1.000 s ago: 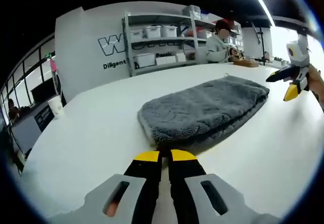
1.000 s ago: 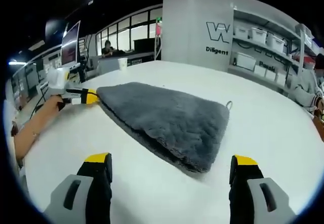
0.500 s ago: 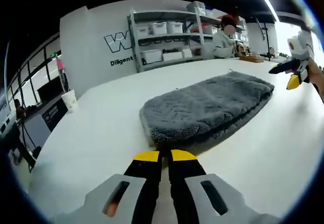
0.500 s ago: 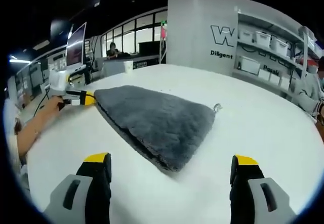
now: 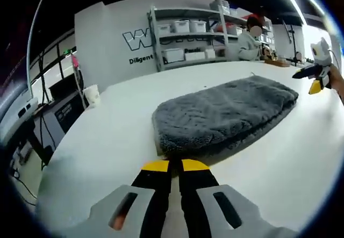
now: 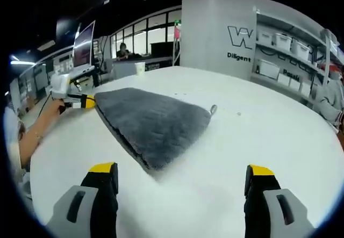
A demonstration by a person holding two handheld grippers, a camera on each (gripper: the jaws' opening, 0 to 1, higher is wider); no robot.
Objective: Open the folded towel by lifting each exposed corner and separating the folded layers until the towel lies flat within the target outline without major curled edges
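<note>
A grey fluffy towel lies folded on the white table, with a small hanging loop at its far corner. My left gripper is shut, its yellow tips pinched on the towel's near edge. In the right gripper view, that gripper sits in a hand at the towel's left corner. My right gripper stands open above bare table, a short way off the towel's nearest corner, with nothing between its fingers. It also appears at the far right of the left gripper view.
A paper cup stands near the table's far edge. Shelves with white bins line the back wall, and a person sits there. A monitor stands beyond the table on the left.
The towel has slid along the table with the left gripper, away from the right gripper. Its looped corner now lies farther left in the right gripper view. The right gripper stays open.
</note>
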